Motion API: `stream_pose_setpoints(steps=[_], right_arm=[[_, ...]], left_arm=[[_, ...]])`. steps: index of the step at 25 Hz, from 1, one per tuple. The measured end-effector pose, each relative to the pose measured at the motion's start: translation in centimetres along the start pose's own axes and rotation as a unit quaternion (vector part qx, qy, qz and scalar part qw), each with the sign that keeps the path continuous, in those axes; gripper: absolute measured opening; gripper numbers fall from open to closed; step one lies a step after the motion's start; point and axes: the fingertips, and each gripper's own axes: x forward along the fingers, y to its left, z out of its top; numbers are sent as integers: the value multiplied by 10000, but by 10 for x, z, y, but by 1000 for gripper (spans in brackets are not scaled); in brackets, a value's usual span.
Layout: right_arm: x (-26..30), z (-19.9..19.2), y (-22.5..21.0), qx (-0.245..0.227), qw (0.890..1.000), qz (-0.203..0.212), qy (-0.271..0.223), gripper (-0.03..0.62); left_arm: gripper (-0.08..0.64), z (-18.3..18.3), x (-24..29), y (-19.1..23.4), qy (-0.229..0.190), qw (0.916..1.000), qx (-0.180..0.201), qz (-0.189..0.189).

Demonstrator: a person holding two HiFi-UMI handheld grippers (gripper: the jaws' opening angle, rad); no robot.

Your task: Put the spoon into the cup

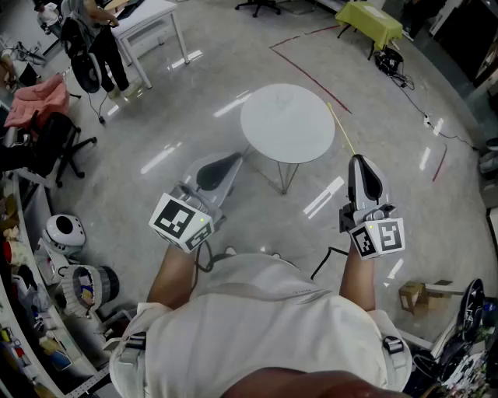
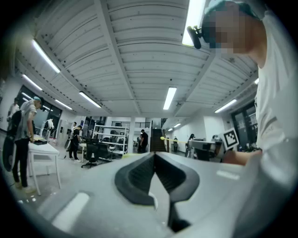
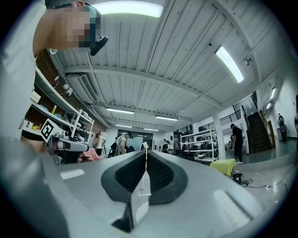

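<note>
No spoon or cup shows in any view. A round white table (image 1: 288, 123) on thin metal legs stands on the floor ahead of me, and I see nothing on its top. My left gripper (image 1: 226, 165) is held at waist height short of the table's near left edge, pointing toward it. Its jaws (image 2: 154, 155) are shut with nothing between them. My right gripper (image 1: 359, 162) is raised off to the right of the table. Its jaws (image 3: 145, 155) are also pressed together and hold nothing. Both gripper views look out level across the room and up at the ceiling.
A white rectangular table (image 1: 148, 19) with a person (image 1: 97, 39) beside it stands at the back left. An office chair (image 1: 58, 144) and shelf clutter line the left side. A yellow-green table (image 1: 372, 22) and floor cables (image 1: 420, 116) lie at the back right, a small box (image 1: 412, 295) near right.
</note>
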Motion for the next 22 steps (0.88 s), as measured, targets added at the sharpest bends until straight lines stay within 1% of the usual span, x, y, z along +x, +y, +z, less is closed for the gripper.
stream_pose_setpoints(steps=[5,11,16,22], right_arm=[[4,2,6,-34,10000,-58,-5,12],[-8,-3,7,-52,9997,-200,87,12],[-15,-2,12,-45,9996,-278,70,12],[-13,5,32,-90,9998,-174,-71,12]], left_arm=[[0,0,-3,5,17,10000,-7,-64],[0,-2,-4,-1,45,9999,-40,-139],[0,-2,-10,-1,26,9999,-41,-154],[0,-1,-25,2,21,9997,-42,-220]])
